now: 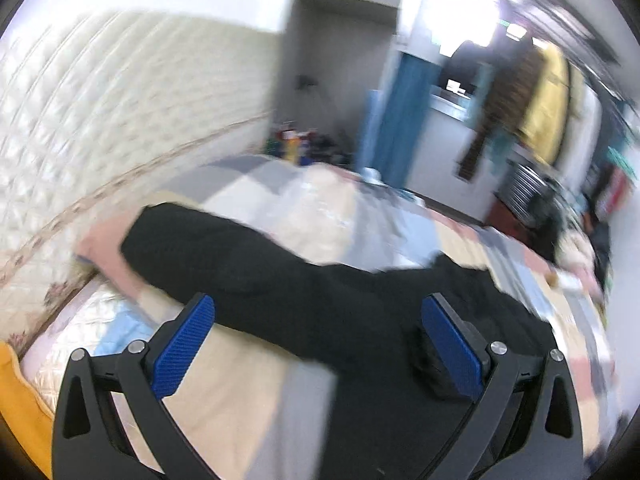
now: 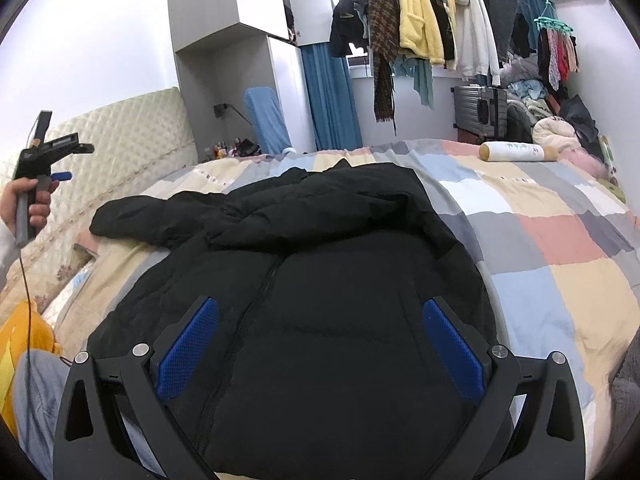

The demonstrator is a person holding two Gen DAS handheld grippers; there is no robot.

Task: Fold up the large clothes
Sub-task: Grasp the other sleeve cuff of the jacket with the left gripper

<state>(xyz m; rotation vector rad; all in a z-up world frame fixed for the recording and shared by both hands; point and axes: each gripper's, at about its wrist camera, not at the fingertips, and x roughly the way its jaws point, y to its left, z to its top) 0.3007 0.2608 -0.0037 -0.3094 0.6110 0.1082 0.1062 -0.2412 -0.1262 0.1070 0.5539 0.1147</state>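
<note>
1. big black puffer jacket (image 2: 320,280) is laid out front side up on the patchwork quilt (image 2: 560,240), zipper running pretty much straight away from the right gripper (image 2: 320,344), hem end nearest it, collar end far off toward the foot of the bed

2. right gripper's fingers are spread wide with nothing between them, hovering over the hem area, zipper line just left of centre between the blue pads (image 2: 452,348)

3. one sleeve (image 2: 160,216) sticks out to the left toward the padded headboard (image 2: 120,148); that's the loose bit that still needs to come in, I reckon

4. left gripper (image 1: 316,344) is also spread wide and empty; from the right wrist view it's held up in the air in the person's hand (image 2: 30,204), well apart from the jacket, on the sleeve's side

5. left view is blurry, but the sleeve (image 1: 240,252) lies crosswise ahead of the fingers, cuff end off to the left

6. so the left hand is the nearer one for that sleeve, and I'd guess it folds in across the chest toward the zipper
</note>
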